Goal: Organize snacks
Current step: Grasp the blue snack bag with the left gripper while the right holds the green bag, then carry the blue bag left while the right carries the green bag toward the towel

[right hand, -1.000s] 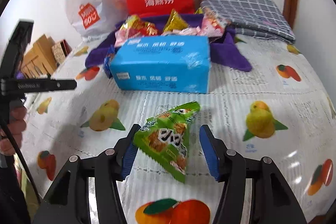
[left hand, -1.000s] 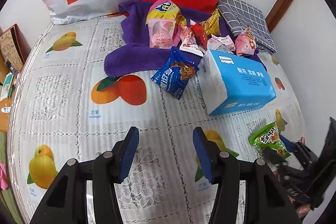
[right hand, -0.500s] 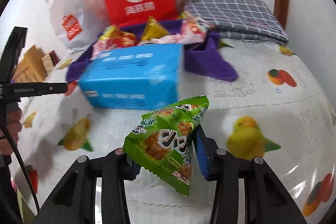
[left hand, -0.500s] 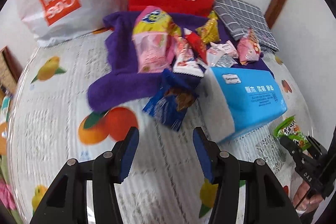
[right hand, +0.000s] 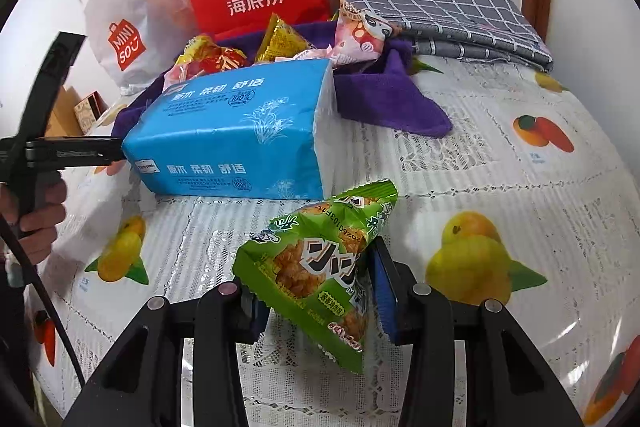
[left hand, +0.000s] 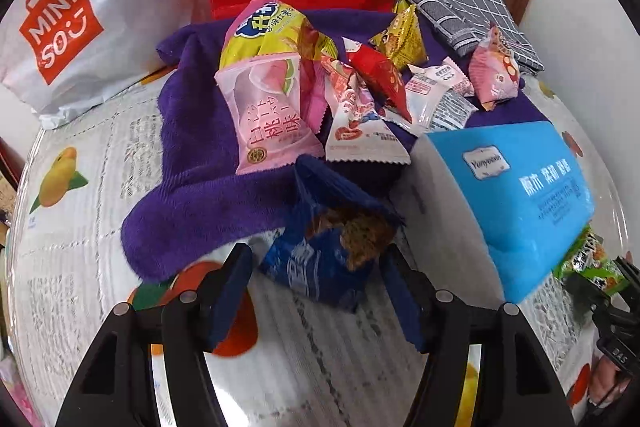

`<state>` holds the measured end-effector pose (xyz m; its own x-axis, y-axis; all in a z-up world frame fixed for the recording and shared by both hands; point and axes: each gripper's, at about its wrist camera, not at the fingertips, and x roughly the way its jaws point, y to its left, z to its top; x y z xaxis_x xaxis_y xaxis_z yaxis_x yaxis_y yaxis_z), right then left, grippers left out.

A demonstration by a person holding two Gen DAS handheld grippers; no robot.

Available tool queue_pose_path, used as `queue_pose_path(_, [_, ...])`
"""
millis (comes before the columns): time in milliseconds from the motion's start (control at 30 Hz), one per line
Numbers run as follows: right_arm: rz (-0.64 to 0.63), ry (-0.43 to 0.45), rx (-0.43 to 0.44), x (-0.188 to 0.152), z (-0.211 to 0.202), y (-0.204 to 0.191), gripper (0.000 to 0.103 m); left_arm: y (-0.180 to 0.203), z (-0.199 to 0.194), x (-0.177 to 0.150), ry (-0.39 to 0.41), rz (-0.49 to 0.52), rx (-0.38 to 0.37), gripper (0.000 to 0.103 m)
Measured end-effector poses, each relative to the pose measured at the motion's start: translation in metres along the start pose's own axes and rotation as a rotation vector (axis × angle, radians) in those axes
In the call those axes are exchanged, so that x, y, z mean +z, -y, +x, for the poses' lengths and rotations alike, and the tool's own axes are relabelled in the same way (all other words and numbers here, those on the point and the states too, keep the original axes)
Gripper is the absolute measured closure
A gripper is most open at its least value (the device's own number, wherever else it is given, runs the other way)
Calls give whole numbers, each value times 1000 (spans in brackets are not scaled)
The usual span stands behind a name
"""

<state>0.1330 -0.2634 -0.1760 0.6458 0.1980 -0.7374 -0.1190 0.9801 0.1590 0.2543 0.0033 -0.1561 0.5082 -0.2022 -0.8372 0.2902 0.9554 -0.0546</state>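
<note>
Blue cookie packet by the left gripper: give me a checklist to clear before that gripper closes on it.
1. Blue cookie packet between the left gripper fingers: ok, it sits in the gap.
2. Left gripper wide enough: ok, jaws are opening and neither pad touches the packet.
3. Purple towel clear of the fingers: cannot tell, its edge lies right beside the near finger.
4. Blue tissue pack clear of the grasp: ok, it sits apart, off to one side.
5. Right gripper secure on the green snack packet: ok, pads press it.
</note>
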Motion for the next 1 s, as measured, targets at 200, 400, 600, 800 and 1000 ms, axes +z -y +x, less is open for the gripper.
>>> queue_pose_path(200, [12, -3, 17, 0, 1, 2, 59, -3, 0, 2, 29, -7, 4, 54])
queue_pose_path(400, [16, -3, 29, 0, 2, 3, 58, -2, -11, -5, 40, -15, -30, 58])
queue_pose_path(600, [18, -2, 31, 1, 1, 3, 58, 9, -34, -26, 49, -6, -42, 58])
queue_pose_path(800, [18, -2, 32, 1, 1, 3, 58, 19, -51, -49, 42, -6, -39, 58])
queue_pose_path(1000, [19, -2, 32, 1, 1, 3, 58, 25, -63, -71, 27, -40, -68, 58])
